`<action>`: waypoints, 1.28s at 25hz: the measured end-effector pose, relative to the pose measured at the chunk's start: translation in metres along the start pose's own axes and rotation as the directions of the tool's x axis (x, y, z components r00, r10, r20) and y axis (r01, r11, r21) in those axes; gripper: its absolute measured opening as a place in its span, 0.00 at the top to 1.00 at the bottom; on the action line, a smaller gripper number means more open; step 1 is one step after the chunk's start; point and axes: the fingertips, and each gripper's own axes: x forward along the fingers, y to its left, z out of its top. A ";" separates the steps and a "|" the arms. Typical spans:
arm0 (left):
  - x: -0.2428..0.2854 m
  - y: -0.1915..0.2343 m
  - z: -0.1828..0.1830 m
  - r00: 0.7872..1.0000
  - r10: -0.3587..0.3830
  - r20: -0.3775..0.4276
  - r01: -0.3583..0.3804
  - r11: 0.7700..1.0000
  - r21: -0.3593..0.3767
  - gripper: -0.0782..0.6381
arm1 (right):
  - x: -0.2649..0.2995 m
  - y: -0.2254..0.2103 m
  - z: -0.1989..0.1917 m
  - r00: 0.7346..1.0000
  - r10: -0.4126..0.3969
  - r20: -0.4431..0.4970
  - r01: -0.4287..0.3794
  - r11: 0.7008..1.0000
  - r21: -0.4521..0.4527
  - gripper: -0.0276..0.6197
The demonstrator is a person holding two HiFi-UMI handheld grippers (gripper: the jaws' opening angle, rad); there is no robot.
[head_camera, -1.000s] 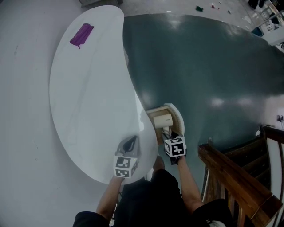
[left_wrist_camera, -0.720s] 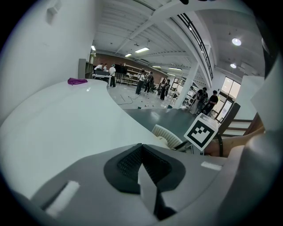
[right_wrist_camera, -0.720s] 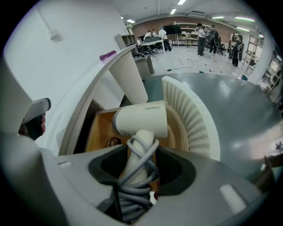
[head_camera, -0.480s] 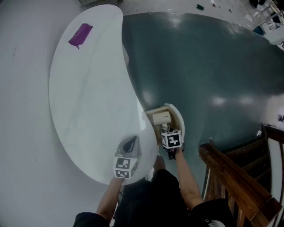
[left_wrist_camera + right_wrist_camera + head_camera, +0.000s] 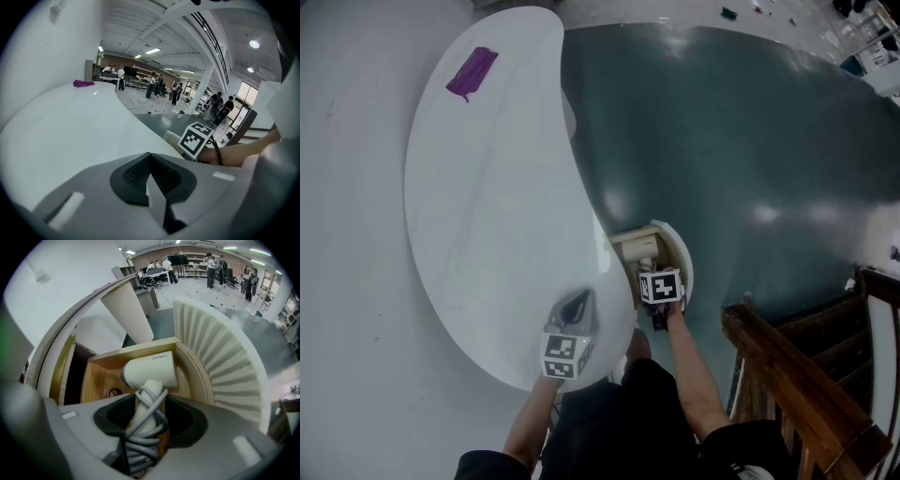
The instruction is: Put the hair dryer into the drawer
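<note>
In the right gripper view, your right gripper (image 5: 147, 427) is hiding the lower end of the hair dryer (image 5: 150, 371), and its cord-wrapped handle is running off the bottom edge. A small dark loop (image 5: 112, 393) is lying at the lower left of the drawer (image 5: 99, 376), too small to identify. In the head view that gripper is covering the handle, the purple thing (image 5: 472, 73) at the upper left is showing no detail, and the bottom edge is cutting off your body (image 5: 619, 422).
</note>
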 end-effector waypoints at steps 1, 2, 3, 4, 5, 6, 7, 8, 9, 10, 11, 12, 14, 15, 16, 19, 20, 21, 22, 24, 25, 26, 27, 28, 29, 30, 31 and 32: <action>0.000 0.000 0.000 1.000 0.001 -0.002 -0.001 1.000 -0.001 0.88 | 0.002 0.000 0.001 1.000 0.002 -0.003 -0.002 1.000 0.004 0.64; 0.001 0.001 -0.001 1.000 0.001 -0.005 -0.001 1.000 -0.002 0.88 | 0.003 0.000 0.002 1.000 0.004 -0.005 -0.004 1.000 0.007 0.65; 0.001 0.001 -0.002 1.000 0.001 -0.008 -0.001 1.000 -0.004 0.88 | 0.004 0.000 0.002 1.000 0.007 -0.009 -0.007 1.000 0.007 0.66; 0.001 0.002 -0.002 1.000 -0.001 -0.012 0.000 1.000 -0.007 0.88 | 0.005 0.001 0.002 1.000 0.010 -0.015 -0.010 1.000 0.005 0.66; 0.001 0.002 -0.003 1.000 -0.001 -0.014 0.001 1.000 -0.009 0.88 | 0.007 0.001 0.002 1.000 0.012 -0.022 -0.012 1.000 0.000 0.67; 0.002 0.003 -0.003 1.000 0.000 -0.014 0.000 1.000 -0.009 0.88 | 0.008 0.001 0.001 1.000 0.012 -0.027 -0.012 1.000 -0.006 0.67; 0.002 0.003 -0.003 1.000 0.001 -0.014 -0.001 1.000 -0.008 0.88 | 0.009 0.001 0.001 1.000 0.010 -0.029 -0.011 1.000 -0.013 0.68; 0.002 0.003 -0.004 1.000 0.001 -0.017 -0.001 1.000 -0.009 0.88 | 0.008 0.001 0.001 1.000 0.007 -0.025 -0.008 1.000 -0.019 0.68; 0.001 0.003 -0.004 1.000 0.000 -0.018 0.000 1.000 -0.010 0.88 | 0.007 0.000 0.001 1.000 0.003 -0.018 -0.003 1.000 -0.024 0.68; 0.001 0.003 -0.004 1.000 0.000 -0.015 0.000 1.000 -0.011 0.88 | 0.006 0.000 0.002 1.000 -0.002 -0.010 0.002 1.000 -0.025 0.68; 0.001 0.003 -0.003 1.000 0.000 -0.010 -0.001 1.000 -0.010 0.88 | 0.005 -0.001 0.003 1.000 -0.006 -0.004 0.005 1.000 -0.025 0.68; 0.001 0.003 -0.002 1.000 0.001 -0.007 -0.001 1.000 -0.010 0.88 | 0.005 -0.001 0.003 1.000 -0.007 -0.001 0.007 1.000 -0.024 0.68; 0.001 0.002 -0.002 1.000 0.000 -0.007 0.000 1.000 -0.010 0.88 | 0.004 -0.002 0.003 1.000 -0.008 -0.002 0.008 1.000 -0.021 0.67; 0.001 0.001 -0.003 1.000 -0.001 -0.009 0.001 1.000 -0.011 0.88 | 0.004 -0.002 0.002 1.000 -0.008 -0.004 0.007 1.000 -0.022 0.67; 0.000 0.000 -0.003 1.000 -0.002 -0.010 0.002 1.000 -0.012 0.88 | 0.003 -0.002 0.001 1.000 -0.007 -0.005 0.007 1.000 -0.023 0.67; -0.003 0.000 -0.002 1.000 0.002 -0.005 -0.002 1.000 -0.007 0.88 | -0.002 0.000 0.000 1.000 -0.006 0.002 0.006 1.000 -0.029 0.67; -0.004 0.000 -0.002 1.000 0.003 -0.005 -0.003 1.000 -0.006 0.88 | -0.004 0.001 0.000 1.000 -0.006 0.007 0.006 0.999 -0.032 0.67; -0.006 -0.001 -0.002 1.000 0.004 -0.006 -0.004 1.000 -0.005 0.88 | -0.007 0.003 0.001 1.000 -0.004 0.014 0.004 0.999 -0.035 0.67; -0.007 -0.002 -0.001 1.000 0.004 -0.004 -0.004 1.000 -0.004 0.88 | -0.010 0.004 0.002 1.000 -0.003 0.023 0.004 0.999 -0.038 0.67; -0.010 -0.004 0.001 1.000 0.009 0.009 -0.009 1.000 0.003 0.88 | -0.019 0.005 0.005 0.999 -0.003 0.046 0.005 0.999 -0.040 0.67; -0.012 -0.005 0.003 1.000 0.010 0.016 -0.010 1.000 0.006 0.88 | -0.024 0.006 0.007 0.998 -0.002 0.060 0.004 0.999 -0.039 0.67; -0.015 -0.007 0.005 1.000 0.011 0.022 -0.011 1.000 0.008 0.88 | -0.030 0.008 0.009 0.997 0.002 0.072 0.001 0.999 -0.038 0.67; -0.018 -0.008 0.006 1.000 0.012 0.026 -0.012 1.000 0.011 0.88 | -0.035 0.010 0.011 0.997 0.006 0.082 -0.003 0.999 -0.038 0.67; -0.021 -0.009 0.008 0.999 0.013 0.030 -0.013 1.000 0.014 0.88 | -0.042 0.013 0.012 0.996 0.010 0.091 -0.007 0.999 -0.040 0.67; -0.025 -0.010 0.011 0.999 0.014 0.033 -0.015 1.000 0.016 0.88 | -0.048 0.016 0.014 0.995 0.013 0.101 -0.009 0.999 -0.043 0.67; -0.028 -0.011 0.013 0.999 0.016 0.036 -0.017 1.000 0.018 0.88 | -0.055 0.019 0.015 0.994 0.015 0.112 -0.010 0.999 -0.049 0.67; -0.032 -0.012 0.016 0.999 0.018 0.039 -0.018 1.000 0.019 0.88 | -0.062 0.021 0.017 0.992 0.017 0.125 -0.010 0.998 -0.055 0.67; -0.036 -0.014 0.019 0.999 0.018 0.045 -0.019 1.000 0.022 0.88 | -0.070 0.023 0.019 0.990 0.019 0.140 -0.010 0.998 -0.062 0.67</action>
